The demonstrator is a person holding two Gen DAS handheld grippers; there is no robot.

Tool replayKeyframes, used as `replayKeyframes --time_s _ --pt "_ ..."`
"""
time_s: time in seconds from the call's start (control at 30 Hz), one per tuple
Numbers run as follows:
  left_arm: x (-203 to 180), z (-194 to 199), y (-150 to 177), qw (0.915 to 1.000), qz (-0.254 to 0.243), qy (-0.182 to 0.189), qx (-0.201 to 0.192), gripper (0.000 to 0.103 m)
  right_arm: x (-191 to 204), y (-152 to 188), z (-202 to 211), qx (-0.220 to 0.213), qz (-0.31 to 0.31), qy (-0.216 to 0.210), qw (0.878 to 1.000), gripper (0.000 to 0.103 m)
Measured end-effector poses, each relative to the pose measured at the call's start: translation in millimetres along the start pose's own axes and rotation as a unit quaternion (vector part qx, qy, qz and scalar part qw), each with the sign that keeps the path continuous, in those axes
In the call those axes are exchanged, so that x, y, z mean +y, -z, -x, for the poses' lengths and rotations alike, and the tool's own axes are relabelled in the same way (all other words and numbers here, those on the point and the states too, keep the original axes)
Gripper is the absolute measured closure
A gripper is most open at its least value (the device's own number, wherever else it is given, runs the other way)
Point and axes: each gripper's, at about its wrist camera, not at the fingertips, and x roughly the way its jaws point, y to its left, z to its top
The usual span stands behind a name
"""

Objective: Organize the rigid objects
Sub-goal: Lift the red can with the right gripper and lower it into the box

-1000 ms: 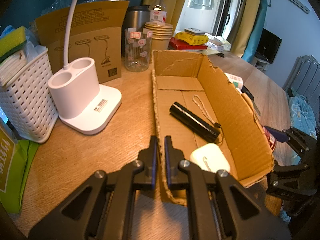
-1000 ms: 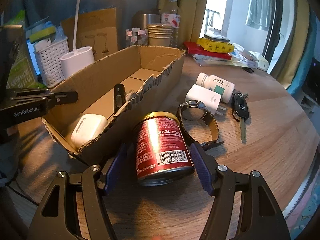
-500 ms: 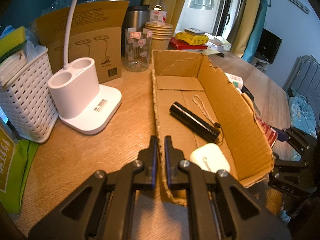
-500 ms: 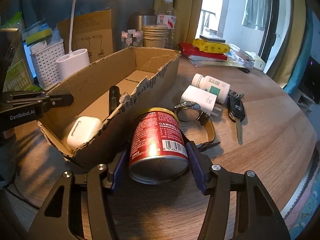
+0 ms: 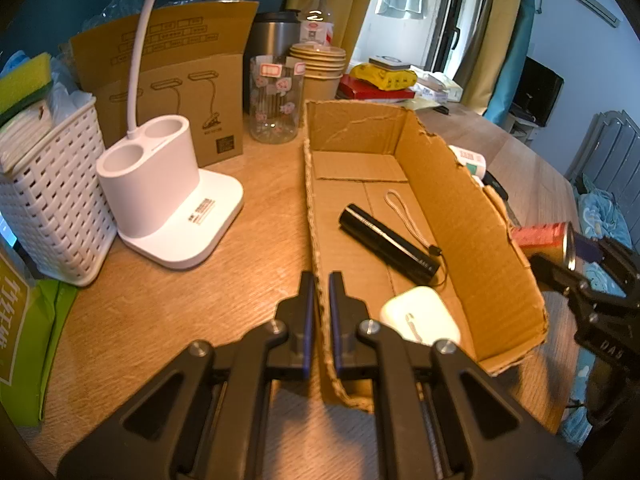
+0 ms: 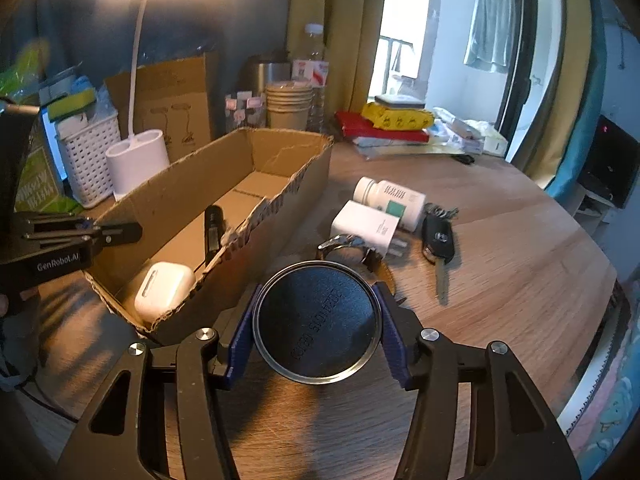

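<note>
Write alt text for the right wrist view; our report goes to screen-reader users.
The right gripper clamps a red can, its base facing the camera, beside a cardboard box holding a white case. A watch, bottle and car key lie beyond.

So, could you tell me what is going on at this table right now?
A person is sorting small items into the cardboard box. The left gripper is shut on the box's near wall, steadying it. The right gripper holds a red can tilted beside the box. A black flashlight and a white earbud case lie inside; a pill bottle and car key wait outside.
</note>
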Motion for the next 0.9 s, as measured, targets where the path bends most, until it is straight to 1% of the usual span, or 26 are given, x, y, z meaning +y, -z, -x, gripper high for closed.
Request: replayKeyframes --time_s 0.23,0.9 --pt "1.2 0.1 0.0 1.0000 0.000 0.000 0.000 0.095 1.3 -4.2 7.6 -0.013 0.000 0.002 1.000 0.045" --pt "0.0 0.1 0.2 1.0000 0.000 -0.003 -0.001 0.095 -2.3 -13.7 19.8 -0.033 -0.003 0.010 0.999 0.045"
